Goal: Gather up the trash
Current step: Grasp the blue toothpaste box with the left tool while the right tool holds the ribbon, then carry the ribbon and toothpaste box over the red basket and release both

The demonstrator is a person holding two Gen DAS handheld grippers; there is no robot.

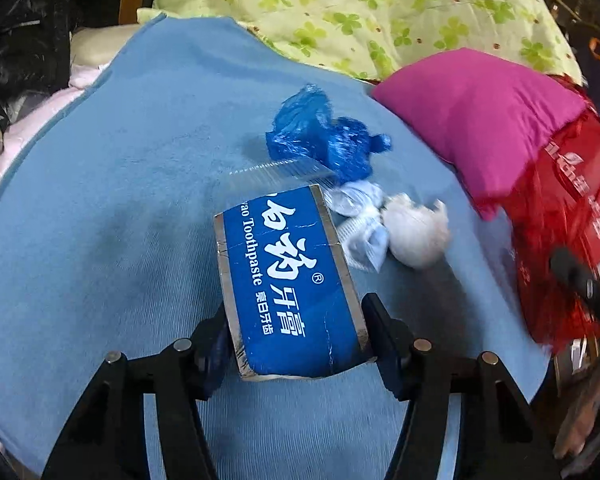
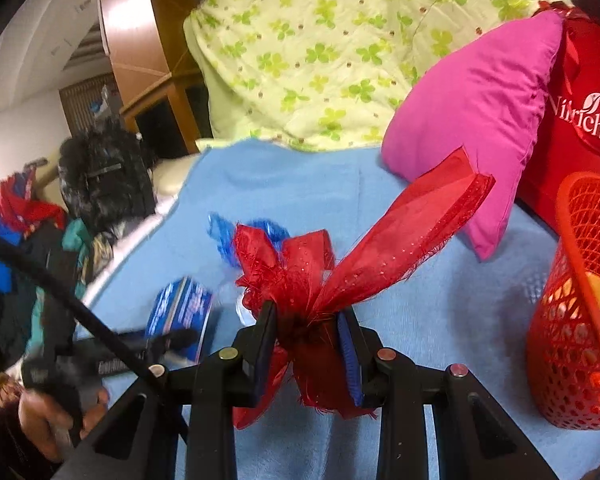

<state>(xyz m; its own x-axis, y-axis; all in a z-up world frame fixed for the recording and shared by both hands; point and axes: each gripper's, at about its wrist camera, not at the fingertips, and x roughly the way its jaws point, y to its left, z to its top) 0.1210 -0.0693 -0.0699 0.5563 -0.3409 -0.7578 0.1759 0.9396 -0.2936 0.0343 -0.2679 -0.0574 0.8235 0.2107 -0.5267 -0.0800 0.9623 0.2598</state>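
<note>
Right gripper [image 2: 308, 322] clamped on red ribbon bow [image 2: 300, 272], blue blanket [image 2: 440, 300] below; red mesh basket [image 2: 572, 320] right

Left gripper [image 1: 300, 336] is angled down toward the bed, both fingers sitting flush against the sides of the toothpaste box [image 1: 288, 280], so it's clamped on it. Right gripper [image 2: 310, 332] is squeezed nearly closed on a red ribbon [image 2: 340, 264], tail sticking out toward 2 o'clock. In the right wrist view, a hand [image 2: 48, 416] shows at 8 o'clock, wrapped around the left gripper's handle.
</note>
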